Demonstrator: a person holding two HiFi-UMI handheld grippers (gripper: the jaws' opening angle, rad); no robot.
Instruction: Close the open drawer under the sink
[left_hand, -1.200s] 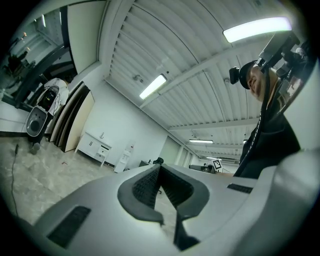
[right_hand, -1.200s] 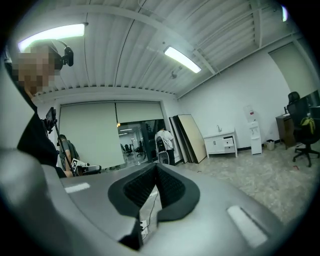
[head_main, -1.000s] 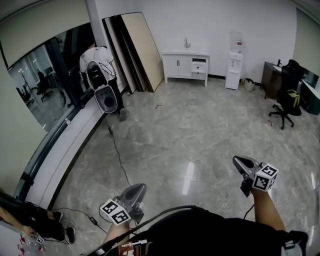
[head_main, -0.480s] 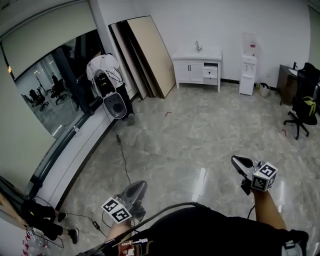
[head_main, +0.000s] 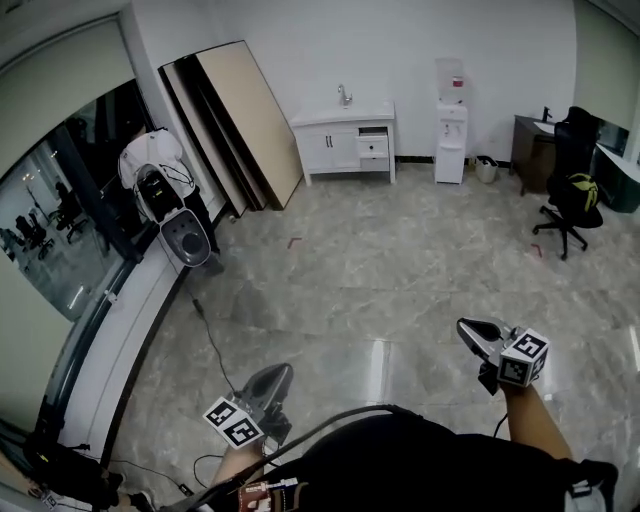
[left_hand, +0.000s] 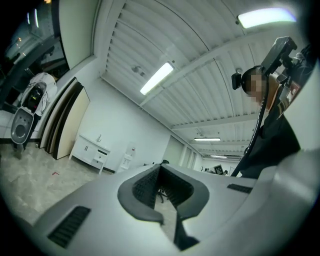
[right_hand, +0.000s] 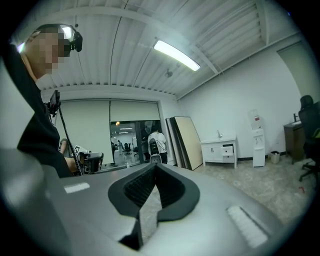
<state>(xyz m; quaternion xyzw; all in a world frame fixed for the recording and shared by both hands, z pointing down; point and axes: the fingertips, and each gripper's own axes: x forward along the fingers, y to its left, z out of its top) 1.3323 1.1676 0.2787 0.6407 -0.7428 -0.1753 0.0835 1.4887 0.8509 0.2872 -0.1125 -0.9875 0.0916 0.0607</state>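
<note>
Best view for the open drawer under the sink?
Head view: the drawer shows clearly, pulled out of the white cabinet with nothing in front of it. Both gripper views catch it too, only smaller and far off.

The white drawer (head_main: 372, 146) stands pulled out on the right side of the white sink cabinet (head_main: 328, 148).

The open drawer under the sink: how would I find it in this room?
Look to the far white wall, where a white sink cabinet stands between leaning wooden boards and a white water dispenser. The open drawer is on its right side, the only front sticking out.
</note>
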